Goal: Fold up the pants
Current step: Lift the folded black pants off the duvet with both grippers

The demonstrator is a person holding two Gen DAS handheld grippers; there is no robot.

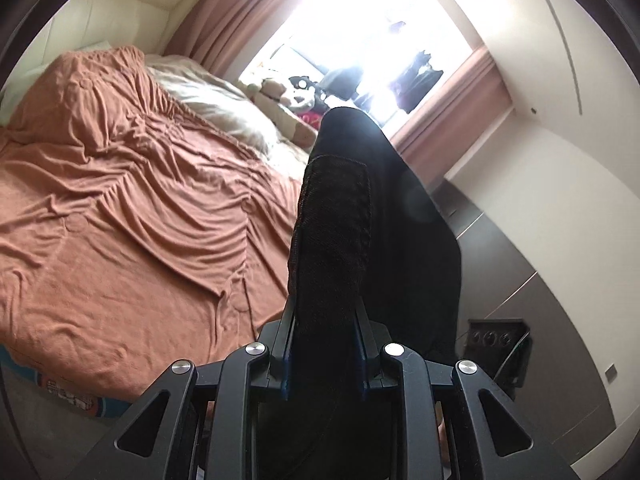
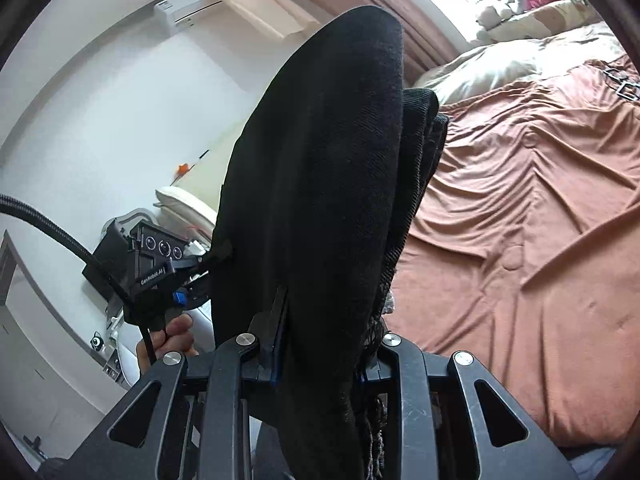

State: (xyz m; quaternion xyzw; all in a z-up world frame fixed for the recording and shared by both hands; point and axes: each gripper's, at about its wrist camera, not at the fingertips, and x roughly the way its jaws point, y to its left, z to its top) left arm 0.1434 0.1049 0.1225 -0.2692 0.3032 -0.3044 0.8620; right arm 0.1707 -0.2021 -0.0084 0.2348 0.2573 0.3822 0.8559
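The black pants [image 1: 360, 208] are held up in the air beside the bed. My left gripper [image 1: 325, 312] is shut on a thick fold of the pants, which rises between its fingers and hides the tips. My right gripper [image 2: 320, 320] is shut on another part of the black pants [image 2: 320, 160], with frayed hem threads hanging by its right finger. In the right wrist view the left gripper [image 2: 200, 264] shows at the left, gripping the cloth's edge, with a hand below it.
A bed with a wrinkled orange cover [image 1: 120, 200] lies left of the pants; it also shows in the right wrist view [image 2: 520, 220]. Pillows and plush toys [image 1: 288, 96] sit by the bright window. A white wall with an air conditioner [image 2: 188, 8] is at the left.
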